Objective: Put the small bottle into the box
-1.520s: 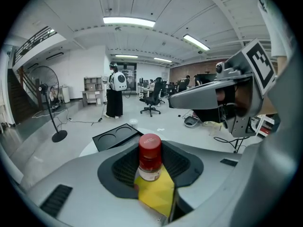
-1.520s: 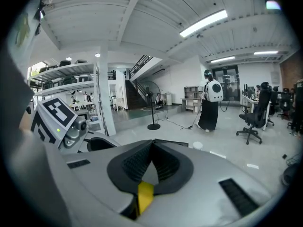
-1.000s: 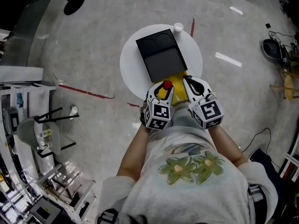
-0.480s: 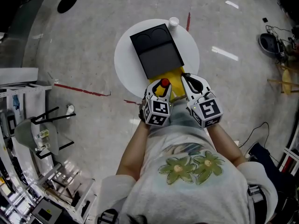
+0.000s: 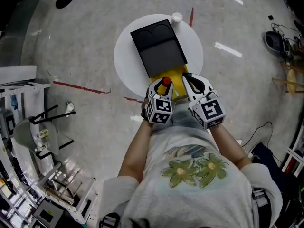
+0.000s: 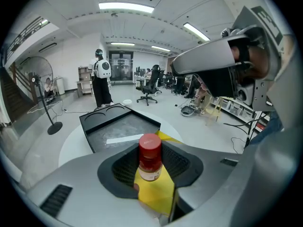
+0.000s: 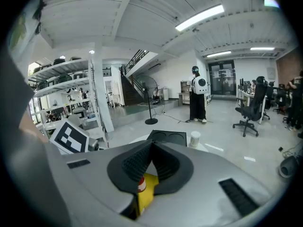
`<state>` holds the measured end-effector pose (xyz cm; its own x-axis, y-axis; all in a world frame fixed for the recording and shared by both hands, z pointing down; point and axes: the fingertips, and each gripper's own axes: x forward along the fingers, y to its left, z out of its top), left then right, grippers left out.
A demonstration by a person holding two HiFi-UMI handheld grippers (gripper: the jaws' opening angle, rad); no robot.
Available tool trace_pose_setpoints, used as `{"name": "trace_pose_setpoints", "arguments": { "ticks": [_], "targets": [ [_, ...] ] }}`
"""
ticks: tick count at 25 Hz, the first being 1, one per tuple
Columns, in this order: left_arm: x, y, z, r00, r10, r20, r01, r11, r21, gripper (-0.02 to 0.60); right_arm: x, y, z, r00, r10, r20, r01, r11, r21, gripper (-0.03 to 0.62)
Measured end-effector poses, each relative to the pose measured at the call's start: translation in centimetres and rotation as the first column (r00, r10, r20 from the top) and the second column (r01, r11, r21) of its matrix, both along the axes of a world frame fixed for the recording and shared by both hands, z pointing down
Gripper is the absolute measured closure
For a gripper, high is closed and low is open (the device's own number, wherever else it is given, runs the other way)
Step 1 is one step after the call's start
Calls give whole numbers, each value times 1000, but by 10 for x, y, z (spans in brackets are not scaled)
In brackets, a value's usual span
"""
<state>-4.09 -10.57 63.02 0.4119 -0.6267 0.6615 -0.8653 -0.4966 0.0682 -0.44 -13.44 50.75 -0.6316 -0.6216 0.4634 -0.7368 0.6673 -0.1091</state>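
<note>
The small bottle (image 5: 166, 81) has a red cap and a pale label (image 6: 150, 170). It stands upright between the pads of my left gripper (image 5: 164, 84), which is shut on it. The bottle hangs over a yellow sheet (image 5: 177, 78) that sticks out from under the near end of the black box (image 5: 159, 49). In the left gripper view the open black box (image 6: 118, 129) lies just beyond the bottle. My right gripper (image 5: 187, 78) is close to the right of the left one, and its pads meet at the tip (image 7: 152, 148) with nothing seen between them.
The box rests on a small round white table (image 5: 126, 56), with a white cup (image 5: 176, 17) at its far edge. Red tape lines (image 5: 80, 87) mark the floor. Shelving (image 5: 28, 127) stands at the left. A person (image 6: 101, 84) and office chairs (image 6: 147, 86) are far off.
The left gripper has sunk a little with the bottle still in it. The right gripper has kept its place. The head view has shifted slightly.
</note>
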Motion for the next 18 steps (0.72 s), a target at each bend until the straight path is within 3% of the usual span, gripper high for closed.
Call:
{"name": "trace_pose_setpoints", "arguments": {
  "ticks": [18],
  "targets": [
    [-3,1,26,1000,-10,15,10,1000,-13,437,-1,-8,9,1000,5,-3,-5,1000,-19,591]
  ]
}}
